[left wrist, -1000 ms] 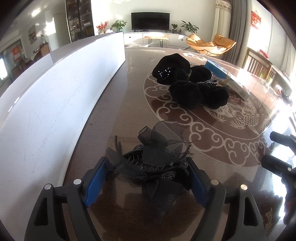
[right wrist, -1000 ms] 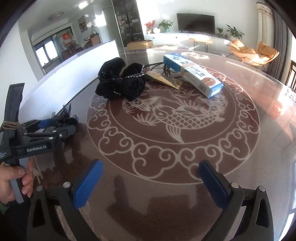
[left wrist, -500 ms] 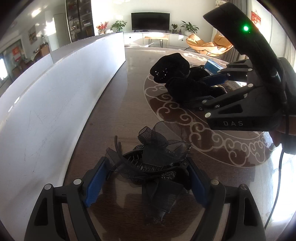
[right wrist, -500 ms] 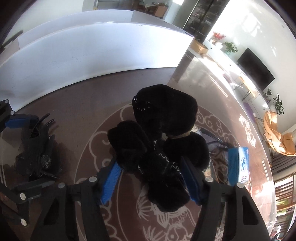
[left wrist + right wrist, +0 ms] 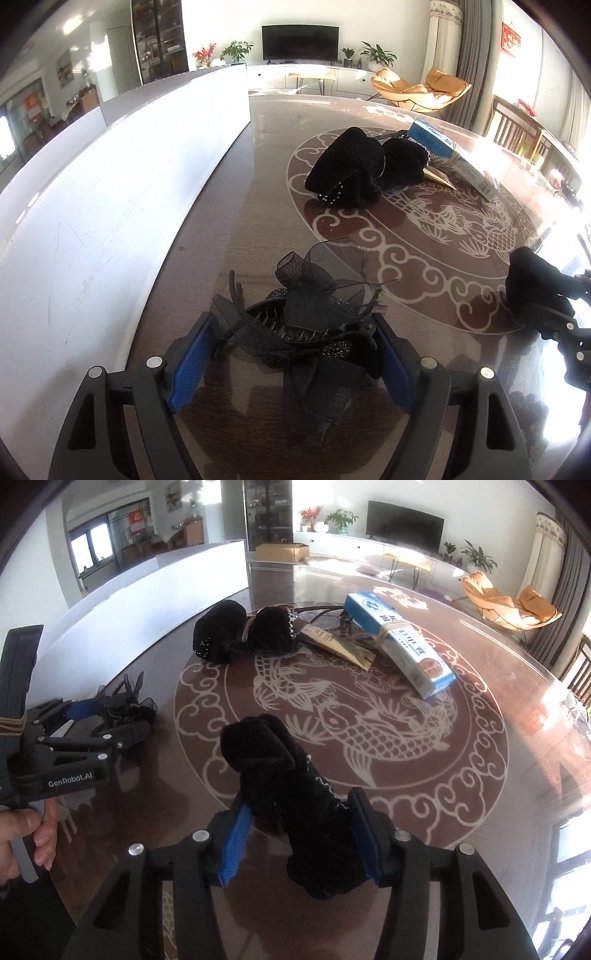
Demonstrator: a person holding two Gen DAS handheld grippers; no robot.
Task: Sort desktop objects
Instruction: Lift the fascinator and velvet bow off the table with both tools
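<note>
A black mesh-bow hair claw (image 5: pixel 306 321) lies on the glossy brown table (image 5: pixel 229 229), and my left gripper (image 5: pixel 291 321) is shut on its two ends. The right wrist view shows that same left gripper (image 5: pixel 110 720) at the left, with a hand on its handle. My right gripper (image 5: pixel 301 801) holds a black velvet hair piece (image 5: pixel 280 775) just above the table. Both blue pads touch the piece while the jaws are opening. The rest of the black velvet pile (image 5: pixel 243 635) sits farther back near the white partition.
A blue and white box (image 5: pixel 402 646) and a brown flat packet (image 5: pixel 340 646) lie behind the pile. A long white partition (image 5: pixel 110 184) borders the table's left side. The fish-and-cloud inlay (image 5: pixel 369 738) fills the table's middle. Chairs stand past the far right edge.
My right gripper reached into the black pile, closed on one velvet piece and came back toward the table's front with it. The pile is smaller. The left gripper has not moved.
</note>
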